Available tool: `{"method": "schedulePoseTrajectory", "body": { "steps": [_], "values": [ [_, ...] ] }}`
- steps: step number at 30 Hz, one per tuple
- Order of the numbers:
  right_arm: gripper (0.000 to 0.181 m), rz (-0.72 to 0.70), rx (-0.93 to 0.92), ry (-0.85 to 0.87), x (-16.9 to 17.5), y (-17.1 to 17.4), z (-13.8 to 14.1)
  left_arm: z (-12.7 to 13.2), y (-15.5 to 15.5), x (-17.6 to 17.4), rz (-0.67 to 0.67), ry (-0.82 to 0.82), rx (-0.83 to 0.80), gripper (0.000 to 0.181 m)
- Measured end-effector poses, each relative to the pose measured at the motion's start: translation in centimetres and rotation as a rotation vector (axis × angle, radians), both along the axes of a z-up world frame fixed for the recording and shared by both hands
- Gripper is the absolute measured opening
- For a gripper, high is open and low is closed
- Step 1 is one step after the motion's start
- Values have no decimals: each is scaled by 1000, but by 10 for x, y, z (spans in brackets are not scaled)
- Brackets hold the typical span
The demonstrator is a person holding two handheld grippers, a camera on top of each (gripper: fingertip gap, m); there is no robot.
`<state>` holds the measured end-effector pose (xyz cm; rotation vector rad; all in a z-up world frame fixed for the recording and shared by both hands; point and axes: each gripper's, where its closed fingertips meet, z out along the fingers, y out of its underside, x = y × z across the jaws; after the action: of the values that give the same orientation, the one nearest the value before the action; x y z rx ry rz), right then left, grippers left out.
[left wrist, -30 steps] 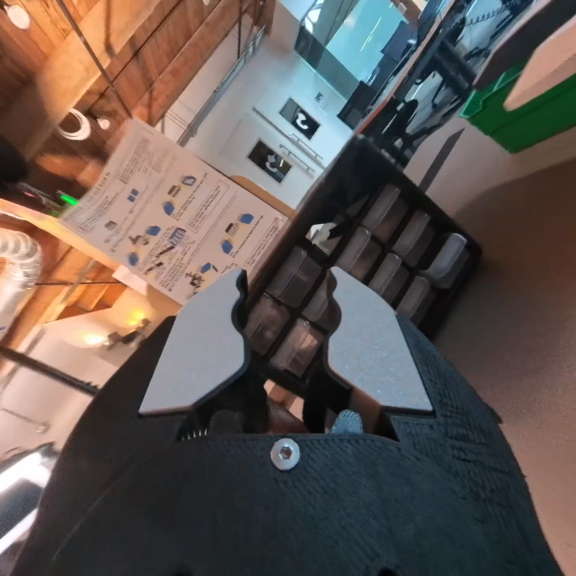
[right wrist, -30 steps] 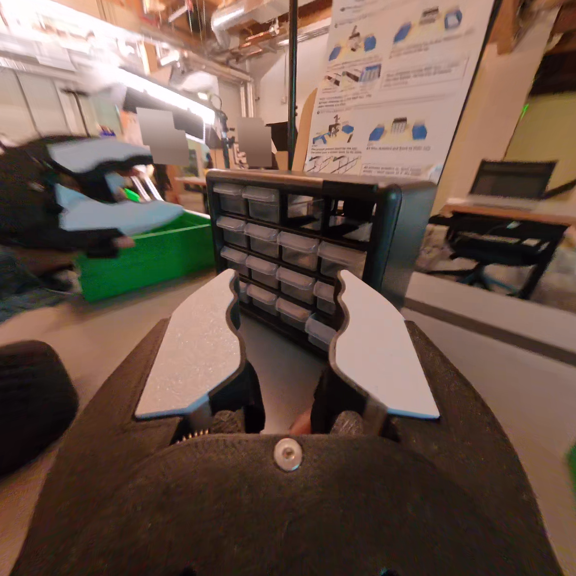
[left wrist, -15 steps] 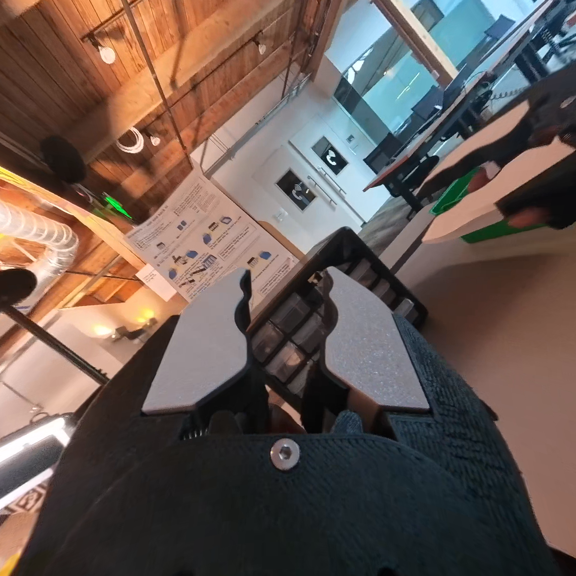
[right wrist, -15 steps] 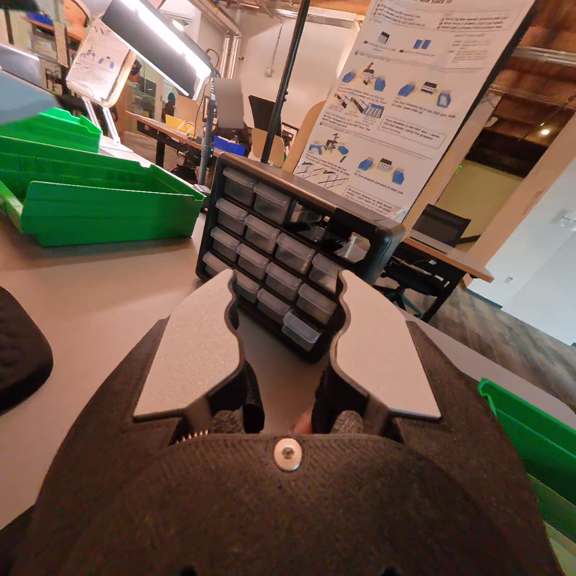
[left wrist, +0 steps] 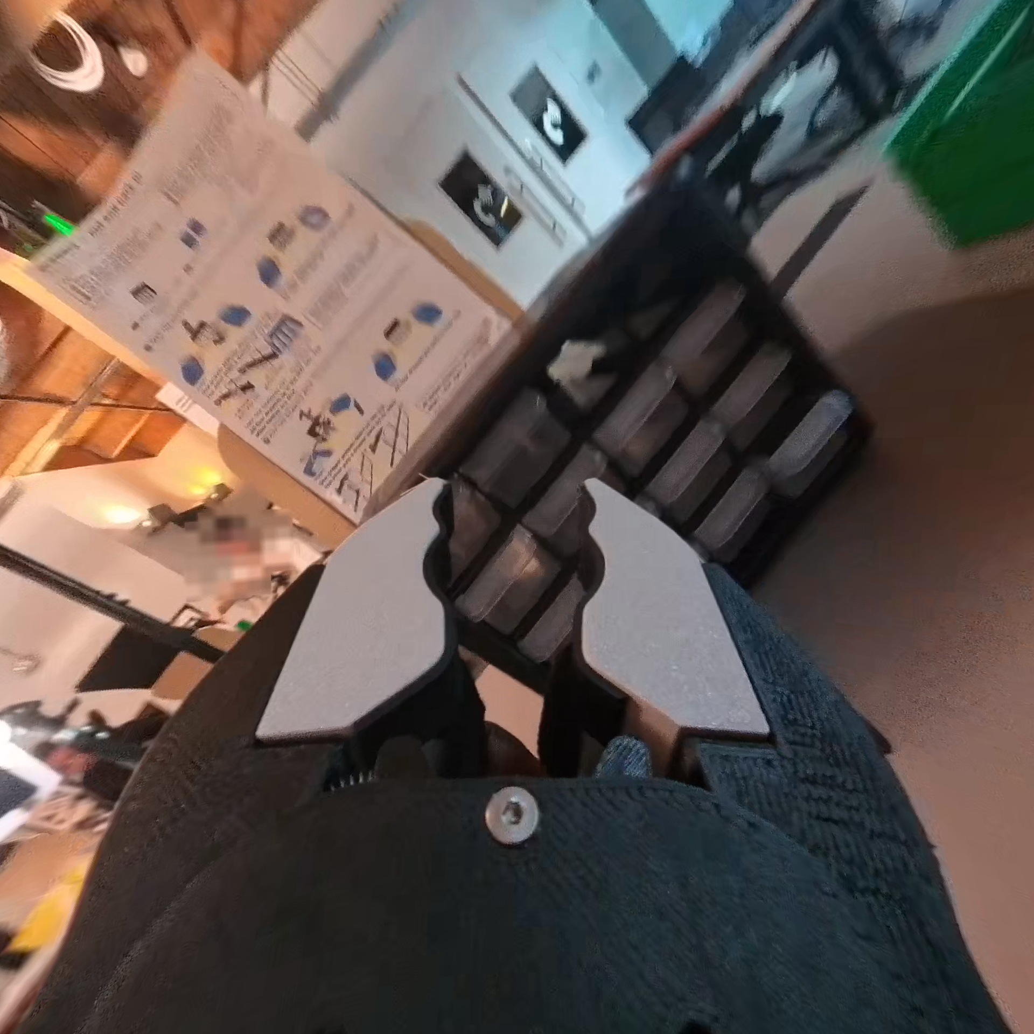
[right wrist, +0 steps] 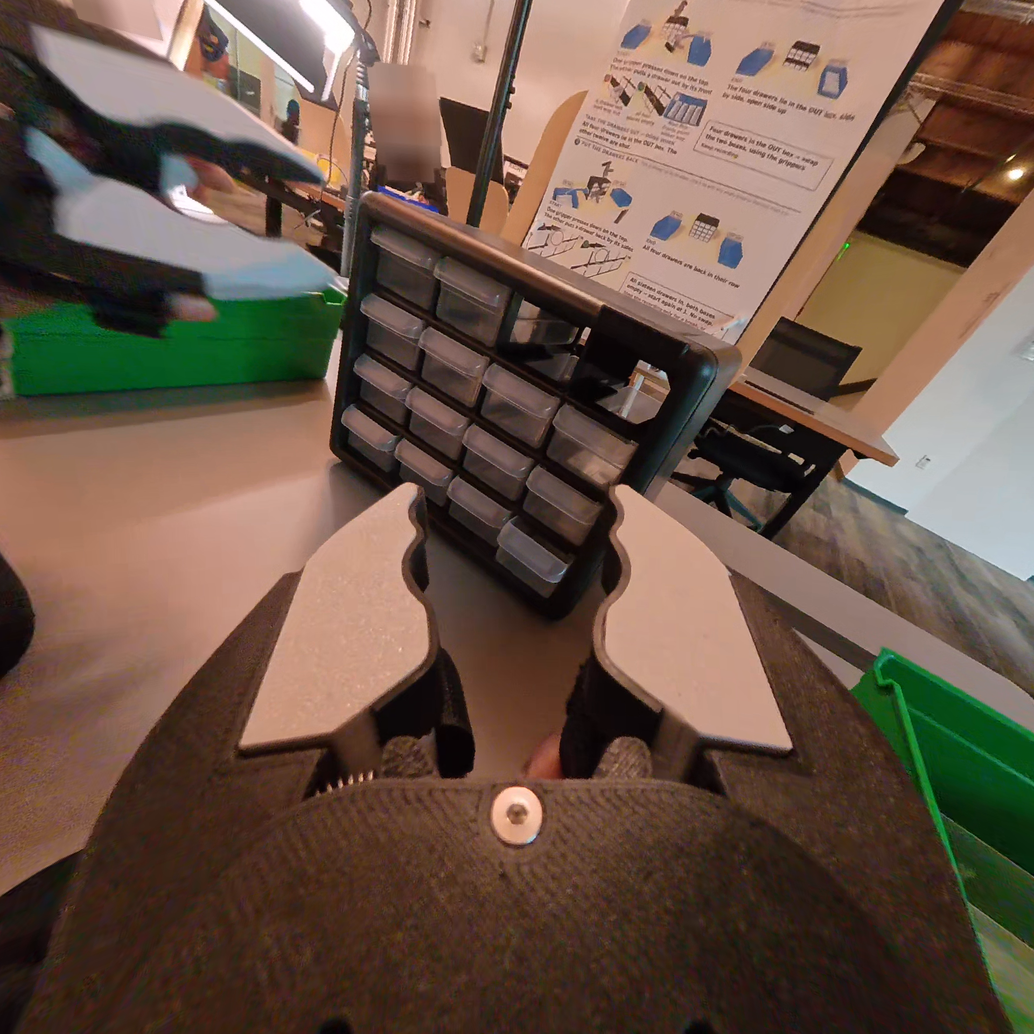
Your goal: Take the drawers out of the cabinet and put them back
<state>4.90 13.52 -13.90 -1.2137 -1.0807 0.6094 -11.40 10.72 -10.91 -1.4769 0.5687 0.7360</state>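
Note:
A black cabinet [right wrist: 632,330] with rows of small clear drawers [right wrist: 453,366] stands on the grey table [right wrist: 140,503]. Two slots at the right end of its top row look empty, and the bottom right drawer [right wrist: 531,551] sticks out a little. My right gripper [right wrist: 515,498] is open and empty, a short way in front of the cabinet's lower drawers. My left gripper [left wrist: 515,492] is open and empty, tilted, facing the cabinet [left wrist: 660,252] from its other side. It also shows blurred at the upper left of the right wrist view [right wrist: 168,212].
A green bin [right wrist: 168,347] sits on the table left of the cabinet, under the left gripper; it also shows in the left wrist view [left wrist: 973,140]. Another green bin [right wrist: 951,755] is at the lower right. A poster board [right wrist: 699,140] stands behind the cabinet.
The left gripper has swung down and closer to the cabinet and has come back into the right wrist view. The right gripper has moved a little nearer the cabinet. Both stay open.

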Motion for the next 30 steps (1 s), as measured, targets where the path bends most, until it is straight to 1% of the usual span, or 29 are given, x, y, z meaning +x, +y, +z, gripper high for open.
{"method": "schedulePoseTrajectory", "body": {
  "steps": [2,4,9,14,16,18,19,20,25,30],
  "values": [
    [60,2,-12,-4,-3,4,-3,-10,18,-14,35,112,-8,40],
    [60,1,-29,-1,-4,8,-8,-9,28,-13,40,217,8,38],
    [59,12,-76,0,-10,14,-20,-8,55,-20,66,376,-13,28],
    [59,14,-80,8,-10,14,-20,-4,68,-20,86,540,7,19],
    [59,19,-85,6,-11,14,-22,-7,72,-24,127,640,-19,14],
    [59,20,-81,-1,-11,13,-23,-6,74,-25,149,712,3,14],
    [58,20,-80,-3,-11,13,-24,-5,74,-25,155,717,19,13],
    [58,21,-82,-4,-12,13,-24,-3,73,-25,163,724,37,6],
    [58,22,-91,-16,-13,14,-29,-1,60,-17,147,732,60,5],
    [58,61,-74,-47,-19,6,-33,-1,35,-8,113,665,90,5]
  ]
}}
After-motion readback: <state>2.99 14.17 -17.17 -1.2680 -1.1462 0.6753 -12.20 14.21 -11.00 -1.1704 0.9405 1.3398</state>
